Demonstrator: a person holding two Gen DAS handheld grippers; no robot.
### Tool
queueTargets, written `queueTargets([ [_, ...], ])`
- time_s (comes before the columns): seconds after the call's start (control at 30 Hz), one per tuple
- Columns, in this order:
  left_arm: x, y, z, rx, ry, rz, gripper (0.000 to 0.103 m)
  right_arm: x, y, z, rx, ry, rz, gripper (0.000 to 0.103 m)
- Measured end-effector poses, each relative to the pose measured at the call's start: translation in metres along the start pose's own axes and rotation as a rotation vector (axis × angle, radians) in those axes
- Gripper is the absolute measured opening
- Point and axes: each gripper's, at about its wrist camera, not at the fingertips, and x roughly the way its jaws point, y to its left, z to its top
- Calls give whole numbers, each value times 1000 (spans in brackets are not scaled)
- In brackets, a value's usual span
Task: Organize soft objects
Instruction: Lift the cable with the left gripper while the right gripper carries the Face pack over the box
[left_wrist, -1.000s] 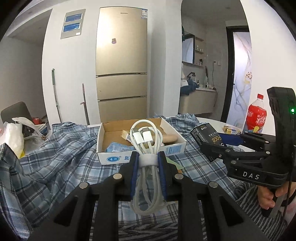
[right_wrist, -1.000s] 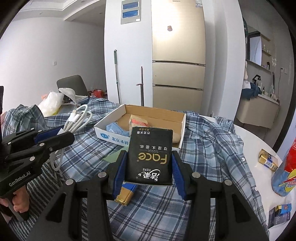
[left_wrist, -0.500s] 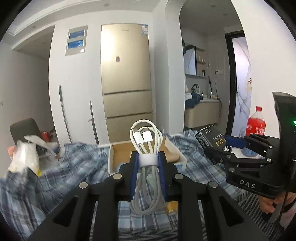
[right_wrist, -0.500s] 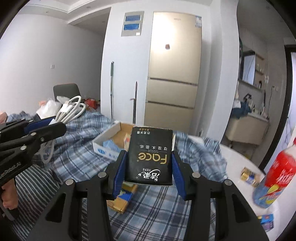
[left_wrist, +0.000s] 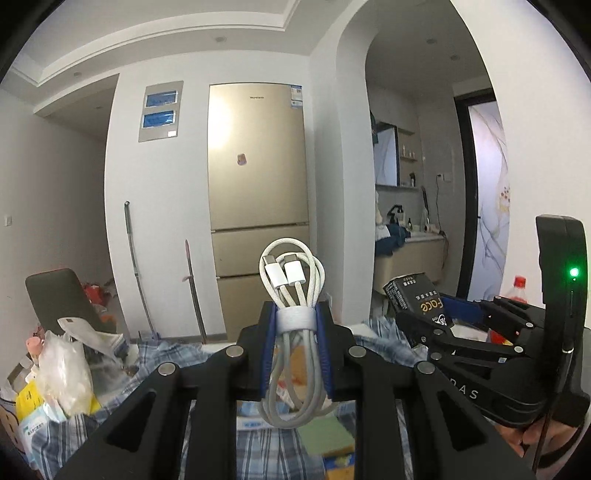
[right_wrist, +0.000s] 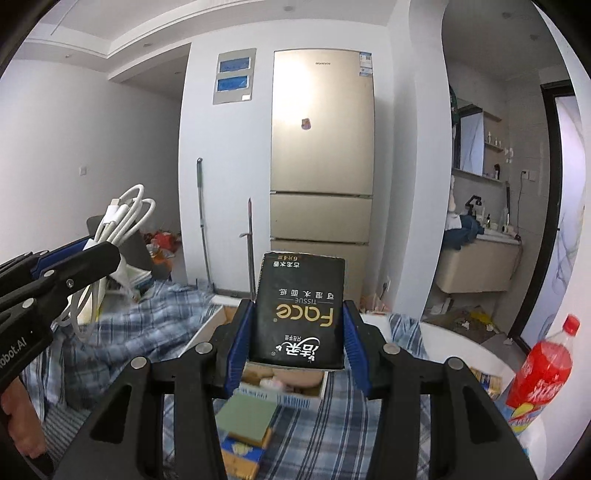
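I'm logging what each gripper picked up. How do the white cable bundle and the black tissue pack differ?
The cable bundle is white, looped cord tied by a band; the tissue pack is a black, flat, printed rectangle. The cable bundle sits in the left gripper with jaws nearly together; the tissue pack holds the right gripper wider. Loops hang below the pads; the pack keeps its shape. Both are clamped upright above the plaid cloth.

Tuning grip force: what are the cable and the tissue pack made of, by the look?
Cable: white, apparently braided fabric sheath, matte; fine weave texture shows, with smooth white plastic plugs and a band around the coil.
Tissue pack: black, probably thin plastic film, slightly glossy; faint sheen and soft rounded corners, gold print.
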Motion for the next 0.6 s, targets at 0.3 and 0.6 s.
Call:
queueTargets([
  [0.3, 49, 12, 22, -21, 11, 54, 23, 39, -7, 34, 66, -48, -46, 46],
  [0.6, 108, 36, 28, -53, 7, 102, 23, 79, -13, 45, 66, -51, -108, 46],
])
